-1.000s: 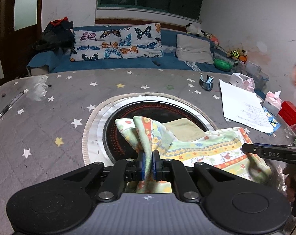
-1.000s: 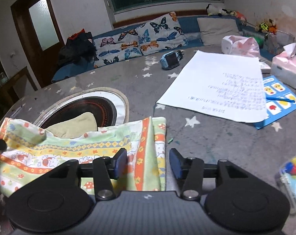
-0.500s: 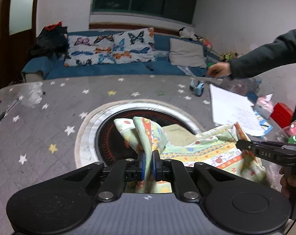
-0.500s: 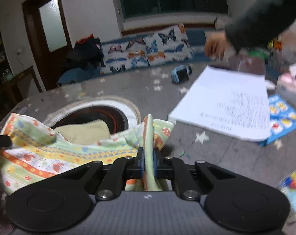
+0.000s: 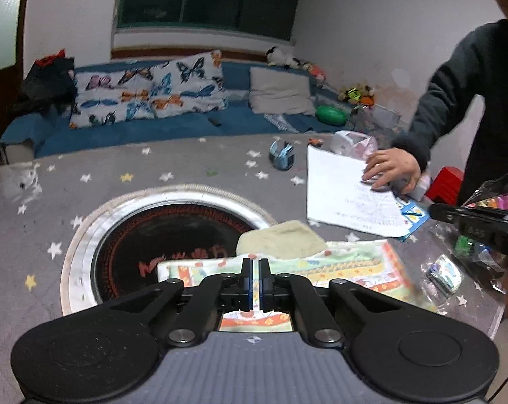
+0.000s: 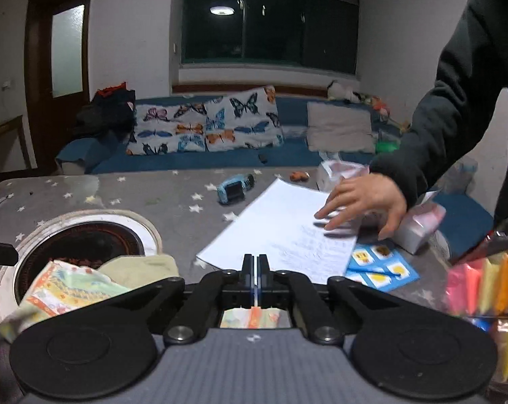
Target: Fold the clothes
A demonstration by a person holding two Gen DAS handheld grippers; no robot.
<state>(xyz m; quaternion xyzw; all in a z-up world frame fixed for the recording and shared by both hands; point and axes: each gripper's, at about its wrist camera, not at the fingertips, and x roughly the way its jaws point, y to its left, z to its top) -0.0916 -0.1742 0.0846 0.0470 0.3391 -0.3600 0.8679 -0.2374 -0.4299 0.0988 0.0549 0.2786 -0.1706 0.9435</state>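
Observation:
A patterned cloth in green, yellow and orange hangs spread between my two grippers, low over the grey star-print table. My left gripper is shut on one edge of the cloth, which also shows under the jaws. My right gripper is shut on the cloth's other edge; a thin orange strip runs between its pads. The cloth sags to the left in the right wrist view. A beige cloth lies just behind it. The right gripper's finger shows at the far right of the left wrist view.
A round black hotplate is set into the table. Another person's hand rests on a white paper sheet. A blue toy, blue cards and colourful packets lie nearby. A sofa stands behind.
My right gripper went from open to shut on the cloth's edge. Both grippers drew back and the bunched cloth spread out flatter. A person's arm reached in and its hand landed on the paper.

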